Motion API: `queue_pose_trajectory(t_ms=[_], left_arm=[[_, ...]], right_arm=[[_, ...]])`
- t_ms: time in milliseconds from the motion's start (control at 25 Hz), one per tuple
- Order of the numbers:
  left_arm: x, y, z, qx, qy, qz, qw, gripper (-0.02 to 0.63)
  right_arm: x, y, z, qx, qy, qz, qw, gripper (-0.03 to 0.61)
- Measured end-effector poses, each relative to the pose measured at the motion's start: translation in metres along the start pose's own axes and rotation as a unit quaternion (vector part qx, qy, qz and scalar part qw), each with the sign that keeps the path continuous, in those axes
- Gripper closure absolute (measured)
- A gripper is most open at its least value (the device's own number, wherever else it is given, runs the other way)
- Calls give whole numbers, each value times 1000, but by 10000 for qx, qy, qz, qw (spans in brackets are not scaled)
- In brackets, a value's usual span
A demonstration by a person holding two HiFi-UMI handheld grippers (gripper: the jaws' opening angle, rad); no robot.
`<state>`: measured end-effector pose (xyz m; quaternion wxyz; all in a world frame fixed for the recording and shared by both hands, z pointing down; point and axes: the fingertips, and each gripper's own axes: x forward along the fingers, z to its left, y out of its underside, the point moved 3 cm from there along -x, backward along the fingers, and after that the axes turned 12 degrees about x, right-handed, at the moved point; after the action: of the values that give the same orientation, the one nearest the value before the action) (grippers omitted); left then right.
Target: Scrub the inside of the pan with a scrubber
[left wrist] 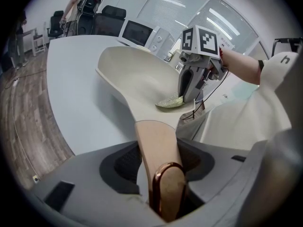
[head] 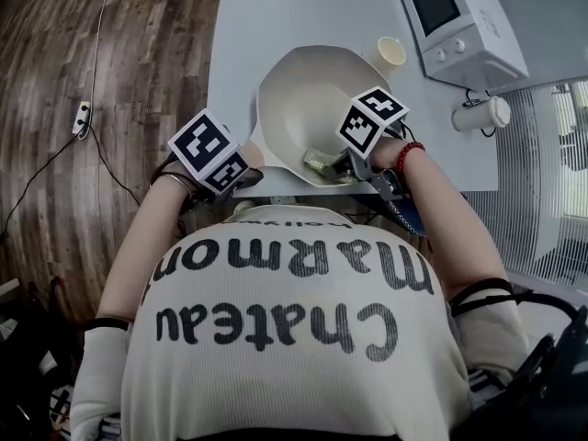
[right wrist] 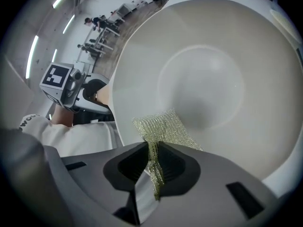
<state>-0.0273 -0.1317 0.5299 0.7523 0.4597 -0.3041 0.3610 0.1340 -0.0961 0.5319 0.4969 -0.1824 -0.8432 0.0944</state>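
Observation:
A cream pan [head: 308, 99] lies on the white table [head: 248, 26], its wooden handle [left wrist: 158, 155] with a copper loop pointing toward me. My left gripper [head: 246, 175] is shut on that handle at the pan's near left. My right gripper [head: 344, 168] reaches over the pan's near rim, shut on a gold-green mesh scrubber [right wrist: 163, 129]. The scrubber lies spread against the pan's inner wall [right wrist: 203, 79] close to the near rim. In the left gripper view the scrubber [left wrist: 170, 101] rests flat on the pan under the right gripper [left wrist: 189, 96].
A white microwave [head: 459, 26] stands at the table's back right, a paper cup [head: 390, 53] just behind the pan, and a white mug [head: 482, 113] farther right. A cable [head: 83, 118] runs over the wooden floor on the left. People and chairs stand far off.

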Motion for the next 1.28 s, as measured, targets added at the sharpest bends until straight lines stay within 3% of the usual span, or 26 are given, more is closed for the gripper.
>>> queue_pose_trajectory(t_ms=[400, 600, 720, 1040, 1280], left_arm=[[-1, -1, 1, 122, -62, 28, 9999, 407], [-3, 2, 2, 138, -39, 7, 9999, 405], [-4, 3, 2, 139, -20, 10, 9999, 405], [-5, 1, 3, 219, -15, 14, 9998, 403], [-11, 0, 4, 314, -58, 66, 9995, 402]], right_arm=[[-25, 10, -41, -52, 993, -106, 9950, 517], [-42, 1, -62, -167, 1732, -313, 9843, 517], [-52, -7, -73, -92, 1922, -532, 9799, 517], [-71, -19, -93, -654, 2919, -1140, 9474, 517], [-79, -33, -103, -754, 3265, -1887, 9231, 517]])
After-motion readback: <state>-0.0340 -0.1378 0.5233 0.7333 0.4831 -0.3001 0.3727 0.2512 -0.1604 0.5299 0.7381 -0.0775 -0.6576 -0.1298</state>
